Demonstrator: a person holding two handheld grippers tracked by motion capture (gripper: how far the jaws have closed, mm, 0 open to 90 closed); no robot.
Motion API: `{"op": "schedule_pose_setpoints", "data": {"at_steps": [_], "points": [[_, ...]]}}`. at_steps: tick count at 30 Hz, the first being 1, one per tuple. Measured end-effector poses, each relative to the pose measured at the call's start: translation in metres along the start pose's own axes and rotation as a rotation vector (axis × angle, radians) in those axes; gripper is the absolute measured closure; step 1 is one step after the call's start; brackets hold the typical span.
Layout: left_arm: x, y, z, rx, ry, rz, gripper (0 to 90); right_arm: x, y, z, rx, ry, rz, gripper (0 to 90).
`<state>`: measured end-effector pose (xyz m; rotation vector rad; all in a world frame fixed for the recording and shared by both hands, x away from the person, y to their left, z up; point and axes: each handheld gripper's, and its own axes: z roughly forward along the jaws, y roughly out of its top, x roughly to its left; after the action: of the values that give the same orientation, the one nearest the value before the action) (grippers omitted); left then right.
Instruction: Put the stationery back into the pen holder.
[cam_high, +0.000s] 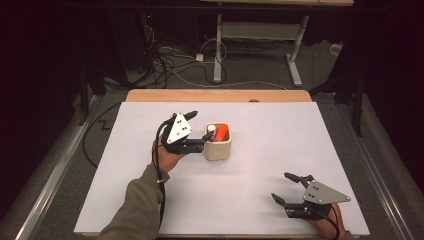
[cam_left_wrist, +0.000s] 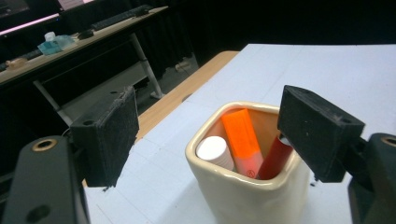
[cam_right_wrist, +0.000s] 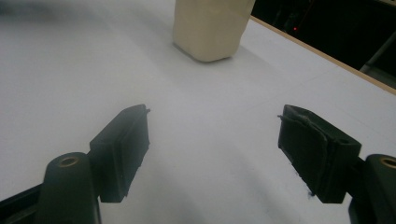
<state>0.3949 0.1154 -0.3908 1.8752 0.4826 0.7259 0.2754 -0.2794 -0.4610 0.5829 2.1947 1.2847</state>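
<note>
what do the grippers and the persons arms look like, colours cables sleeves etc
Both the left gripper and right gripper are black, two-jawed, with blocky textured pads and brass-ringed screw holes. Each carries a grey three-cornered plate with small holes and trails a black cable. The left arm wears an olive-brown sleeve.

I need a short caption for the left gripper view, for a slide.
Open left tongs flank a cream cup holding an orange marker, a red one and a white-capped one.

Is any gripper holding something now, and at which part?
Nothing is held. The left gripper is open around the cream cup; the right gripper is open over the table.
</note>
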Motion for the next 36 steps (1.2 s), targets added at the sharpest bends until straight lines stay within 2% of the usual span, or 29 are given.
{"op": "schedule_pose_setpoints", "data": {"at_steps": [10,22,26,31,34,36], "points": [[-0.006,-0.002,-0.001,0.024,-0.024,0.028,20.1,0.0,0.0,0.0,0.002,-0.005,-0.002,25.4],[-0.016,-0.008,-0.006,0.061,-0.021,0.06,20.1,0.0,0.0,0.001,0.007,-0.006,-0.005,25.5],[-0.019,-0.011,-0.009,0.06,-0.029,0.054,20.0,0.001,0.0,0.001,0.009,-0.009,-0.007,25.4],[-0.024,-0.014,-0.013,0.074,-0.026,0.078,20.1,0.001,0.0,0.001,0.009,-0.01,-0.008,25.5],[-0.027,-0.016,-0.016,0.073,-0.037,0.074,20.1,0.001,0.0,0.001,0.009,-0.01,-0.007,25.5],[-0.029,-0.017,-0.017,0.077,-0.034,0.084,20.1,0.001,0.0,0.001,0.007,-0.01,-0.007,25.5]]}}
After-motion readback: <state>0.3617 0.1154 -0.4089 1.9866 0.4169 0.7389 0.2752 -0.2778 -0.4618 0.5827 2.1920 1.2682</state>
